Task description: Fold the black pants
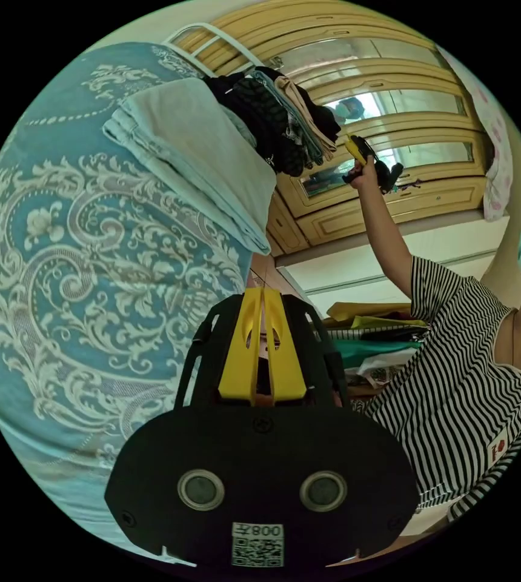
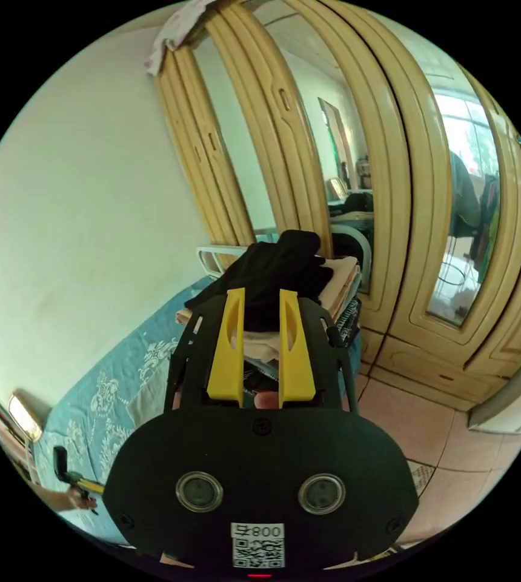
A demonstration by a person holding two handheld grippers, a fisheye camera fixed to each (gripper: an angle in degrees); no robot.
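Pants (image 2: 278, 267) bunched atop clothes pile (image 2: 333, 285)

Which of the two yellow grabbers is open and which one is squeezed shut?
The right gripper is open, a clear gap between its yellow jaws. The left gripper is shut, jaws touching, holding nothing.

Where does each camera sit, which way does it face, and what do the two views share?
Left gripper view: rides the left gripper, jaws together, low beside the blue bedspread; shows the person's striped shirt and raised arm.
Right gripper view: rides the right gripper, jaws apart, facing the clothes pile and wardrobe.
Shared: bedspread, pile, wardrobe.
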